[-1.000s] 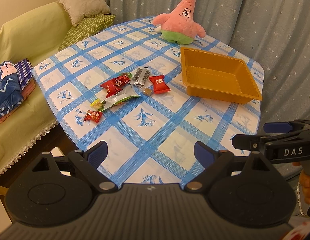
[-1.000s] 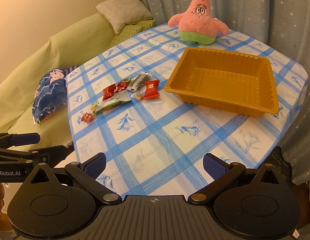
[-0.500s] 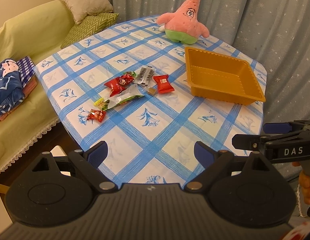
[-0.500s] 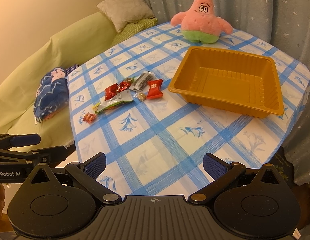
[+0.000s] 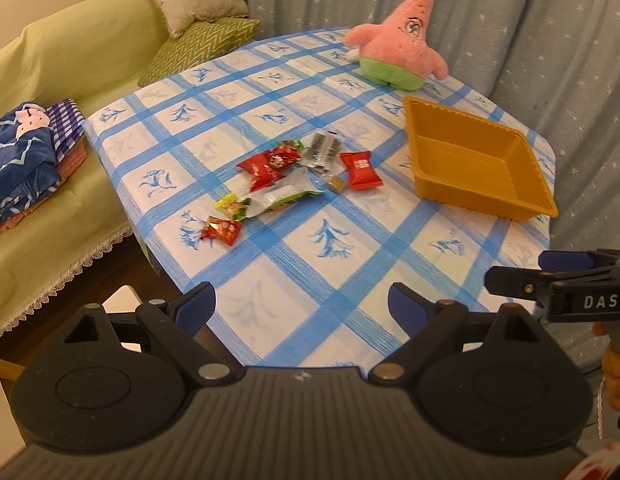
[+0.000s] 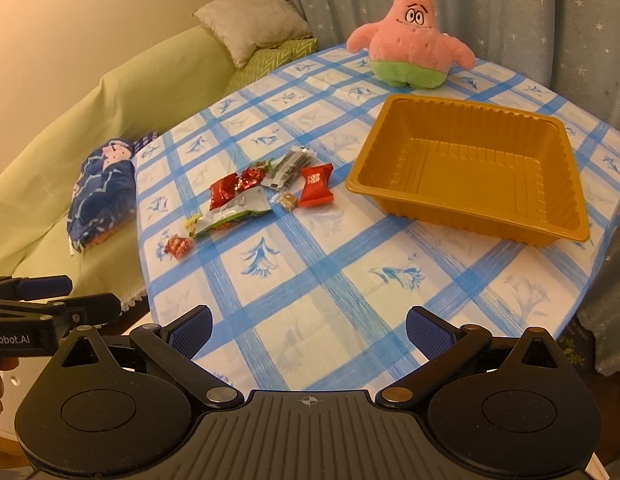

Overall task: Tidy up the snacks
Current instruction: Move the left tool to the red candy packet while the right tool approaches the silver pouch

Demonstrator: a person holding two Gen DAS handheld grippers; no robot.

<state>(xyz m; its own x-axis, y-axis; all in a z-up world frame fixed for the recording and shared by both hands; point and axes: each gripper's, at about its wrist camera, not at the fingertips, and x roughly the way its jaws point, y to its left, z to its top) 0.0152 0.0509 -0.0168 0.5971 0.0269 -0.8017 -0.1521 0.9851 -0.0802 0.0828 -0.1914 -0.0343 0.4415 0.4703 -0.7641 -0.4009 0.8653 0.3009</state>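
Observation:
Several wrapped snacks lie in a loose cluster mid-table: red packets, a silver-green pouch, a dark clear packet, a small red candy apart at the near left. An empty orange plastic tray stands to their right. My left gripper is open and empty above the table's near edge. My right gripper is open and empty at the near edge too. Each gripper shows at the side of the other's view.
A pink star plush toy sits at the table's far side. A green sofa with cushions and folded blue cloth stands left of the table. Star-patterned curtains hang behind. The checked tablecloth drops off at the near edge.
Both grippers have moved forward and closer over the table, so the snacks and tray appear nearer. The jaws stay open. Nothing on the table has moved.

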